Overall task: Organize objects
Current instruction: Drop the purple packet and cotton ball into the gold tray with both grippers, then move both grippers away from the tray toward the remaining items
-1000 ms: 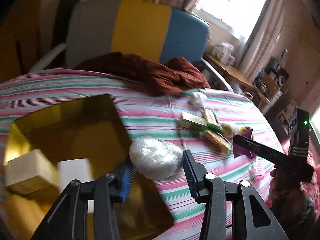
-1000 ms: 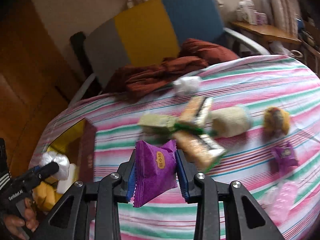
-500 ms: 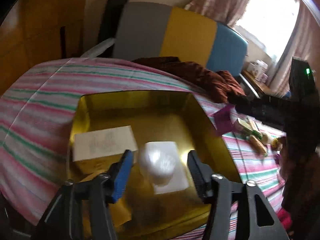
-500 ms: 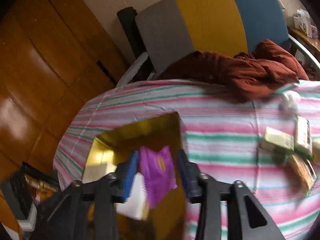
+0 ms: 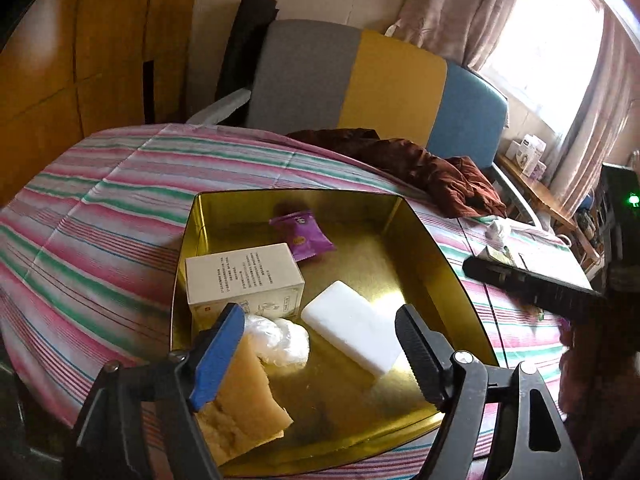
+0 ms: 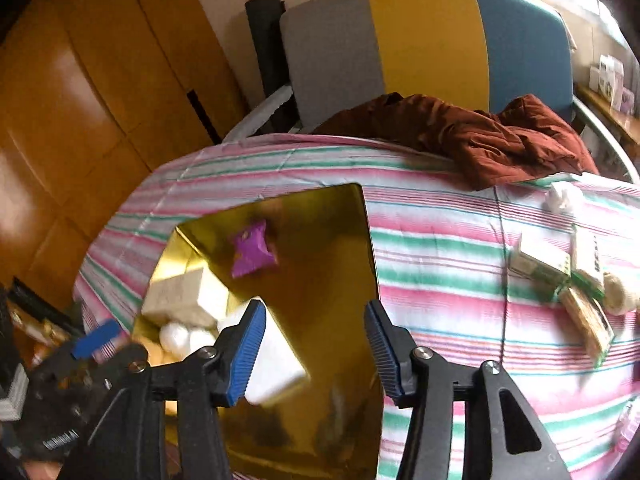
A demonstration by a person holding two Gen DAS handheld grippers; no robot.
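Note:
A gold tin tray (image 5: 420, 280) on the striped tablecloth holds a cream box (image 5: 244, 276), a white block (image 5: 352, 328), a yellow cake piece (image 5: 240, 404), a white wrapped ball (image 5: 280, 340) and a purple packet (image 5: 302, 234). My left gripper (image 5: 320, 340) hangs over the tray's near end, its jaws opening; the ball lies loose on the tray beside the left finger. My right gripper (image 6: 314, 328) is over the tray (image 6: 320, 280) too, jaws opening with nothing between them. The purple packet (image 6: 252, 252) lies at the tray's far end.
Several wrapped snacks (image 6: 560, 268) and a white wad (image 6: 564, 196) lie on the cloth to the right of the tray. A maroon cloth (image 6: 480, 136) is heaped at the table's far edge, before a grey, yellow and blue chair (image 6: 420, 40).
Both grippers swung left from the snack pile to over the tray. The left let the white wrapped ball go into it; the right dropped the purple packet in. Both sets of jaws widened.

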